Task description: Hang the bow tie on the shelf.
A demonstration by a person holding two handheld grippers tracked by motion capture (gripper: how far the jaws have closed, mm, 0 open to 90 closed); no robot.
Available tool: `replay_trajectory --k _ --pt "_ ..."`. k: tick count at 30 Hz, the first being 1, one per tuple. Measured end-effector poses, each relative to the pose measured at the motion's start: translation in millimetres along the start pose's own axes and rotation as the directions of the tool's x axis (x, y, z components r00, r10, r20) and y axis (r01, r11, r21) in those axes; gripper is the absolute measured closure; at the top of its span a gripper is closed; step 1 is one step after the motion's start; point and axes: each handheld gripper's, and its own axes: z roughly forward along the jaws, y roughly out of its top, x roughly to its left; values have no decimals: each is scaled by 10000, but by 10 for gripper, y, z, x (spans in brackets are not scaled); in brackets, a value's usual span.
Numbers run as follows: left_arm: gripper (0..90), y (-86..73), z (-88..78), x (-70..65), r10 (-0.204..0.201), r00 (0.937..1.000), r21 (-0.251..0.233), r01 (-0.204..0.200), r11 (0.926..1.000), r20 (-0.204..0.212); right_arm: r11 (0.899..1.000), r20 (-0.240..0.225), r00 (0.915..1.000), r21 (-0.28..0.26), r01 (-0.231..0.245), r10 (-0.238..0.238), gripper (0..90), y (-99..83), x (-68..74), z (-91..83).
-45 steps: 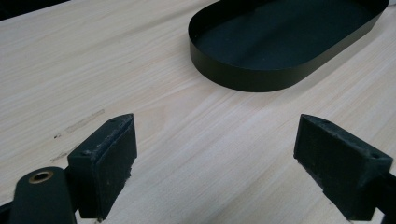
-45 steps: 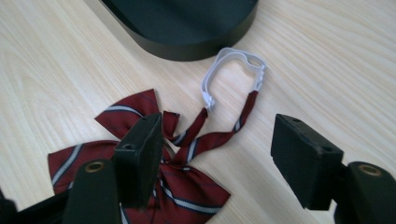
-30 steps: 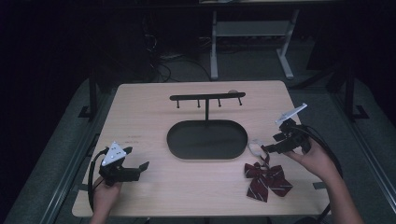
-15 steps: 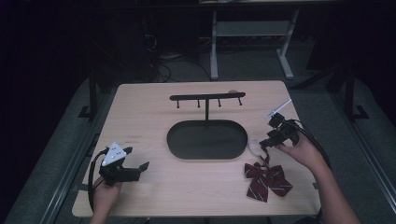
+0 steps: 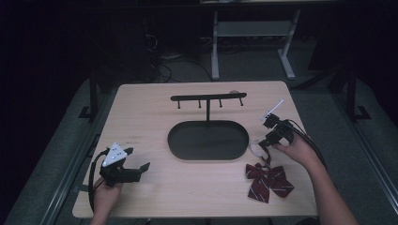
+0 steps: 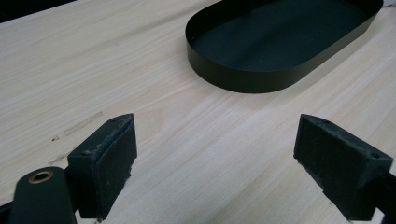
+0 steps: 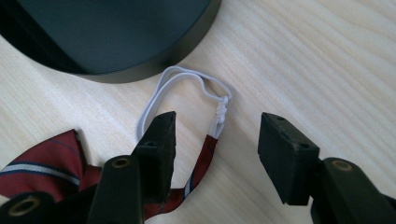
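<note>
Pale wood formed the table (image 5: 155, 117), where a black oval tray (image 5: 208, 139) lay in the middle with a black hook stand (image 5: 208, 99) rising from its far edge. A dark red striped bow tie (image 5: 267, 178) lay near the tray's right end, its white elastic loop (image 7: 187, 91) touching the tray wall, and the right gripper (image 7: 215, 154) hovered over the knot with jaws open, holding nothing. Near the front left corner, the left gripper (image 6: 215, 163) sat low over bare wood, jaws spread wide and empty.
</note>
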Motion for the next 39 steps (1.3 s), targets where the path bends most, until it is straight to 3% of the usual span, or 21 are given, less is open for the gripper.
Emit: replay_trajectory --k 7,18,24,27,34,39 --pt "132 -2 2 0 -2 10000 16 2 10000 14 9984 262 9995 536 156 -170 515 42 13 114" --pt "132 0 10 -8 -18 10000 63 17 10000 48 9966 440 9984 765 320 -355 601 64 32 158" --pt "132 -2 10 -8 -24 10000 57 23 10000 63 9939 592 9965 963 528 -586 664 89 61 202" --pt "132 -2 10 -7 -19 10000 64 18 10000 58 9905 726 9939 1153 745 -832 747 90 83 226" --pt "132 -2 10 -7 -18 10000 67 18 10000 64 9885 594 9933 1206 910 -987 851 74 82 203" --pt "132 -1 7 -9 -6 10000 55 6 10000 52 9899 357 9950 1106 890 -934 856 44 65 167"
